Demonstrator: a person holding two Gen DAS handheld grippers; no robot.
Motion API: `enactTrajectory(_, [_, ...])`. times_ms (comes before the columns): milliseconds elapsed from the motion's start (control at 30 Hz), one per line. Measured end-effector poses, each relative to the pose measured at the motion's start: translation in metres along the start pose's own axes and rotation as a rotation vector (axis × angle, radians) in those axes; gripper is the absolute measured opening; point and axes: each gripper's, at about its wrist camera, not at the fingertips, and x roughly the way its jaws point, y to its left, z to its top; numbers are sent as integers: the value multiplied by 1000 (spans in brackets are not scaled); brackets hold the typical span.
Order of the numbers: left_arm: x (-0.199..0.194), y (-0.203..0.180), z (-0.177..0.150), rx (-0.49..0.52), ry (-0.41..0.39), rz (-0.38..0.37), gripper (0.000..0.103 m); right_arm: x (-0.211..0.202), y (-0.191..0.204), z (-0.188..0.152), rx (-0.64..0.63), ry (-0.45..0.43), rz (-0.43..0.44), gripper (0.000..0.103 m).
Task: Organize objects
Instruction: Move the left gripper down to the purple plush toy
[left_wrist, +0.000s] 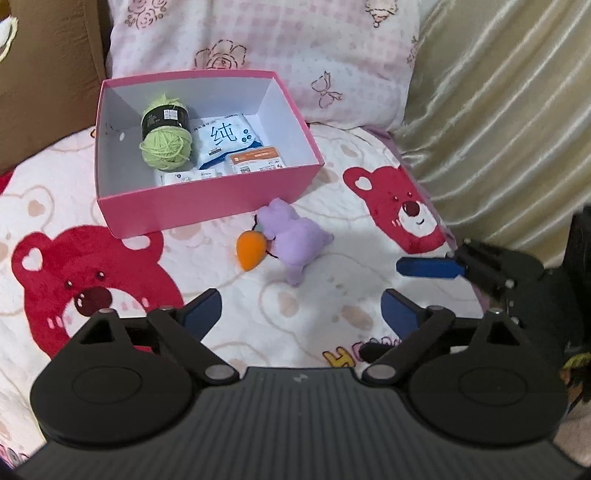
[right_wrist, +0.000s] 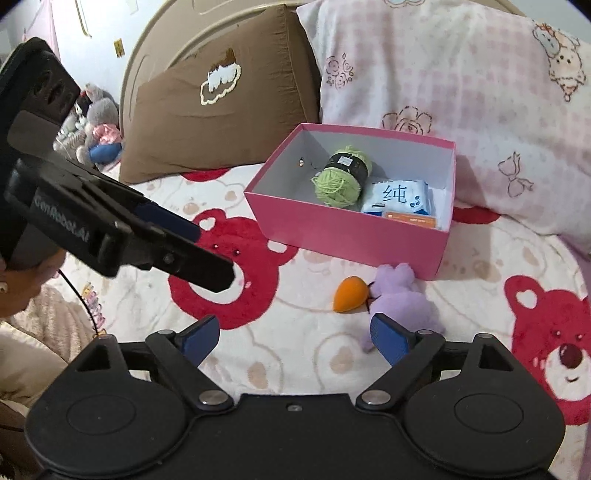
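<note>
A fuzzy purple plush toy (left_wrist: 295, 240) is seen on the fleecy bed (left_wrist: 207, 266) near a pink cardboard box (left_wrist: 207, 206); both grippers' blue fingers (left_wrist: 400, 314) are spread wide, empty.

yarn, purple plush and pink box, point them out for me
yarn (left_wrist: 167, 146), left wrist view, on the green ball below its black label
purple plush (left_wrist: 300, 240), left wrist view, on its body
pink box (right_wrist: 347, 236), right wrist view, on its near outer wall

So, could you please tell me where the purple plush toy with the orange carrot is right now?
The purple plush toy lies on the bear-print blanket just outside the pink cardboard box, near its front corner.
</note>
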Motion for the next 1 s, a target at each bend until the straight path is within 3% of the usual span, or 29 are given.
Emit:
enactTrajectory(167, [18,-2,2,-22,35,18,96,3,-1,-8,0,-39,-24,92])
enactTrajectory(300, [37,-2,5,-17,45,-12,96,10,-11,-8,59,-72,51,92])
enactTrajectory(567, [68,10,13,119,-81,-12,96,45,-33,-19,74,-86,-15,92])
enactTrajectory(700, [93,14,13,192,-113,-23,91,79,-54,-29,210,-59,-34,91])
enactTrajectory(800, [112,13,10,218,-119,-34,90,97,-72,-39,374,-67,25,91])
enactTrajectory(1000, [149,18,13,172,-140,-18,80,116,-77,-44,401,-100,-62,91])
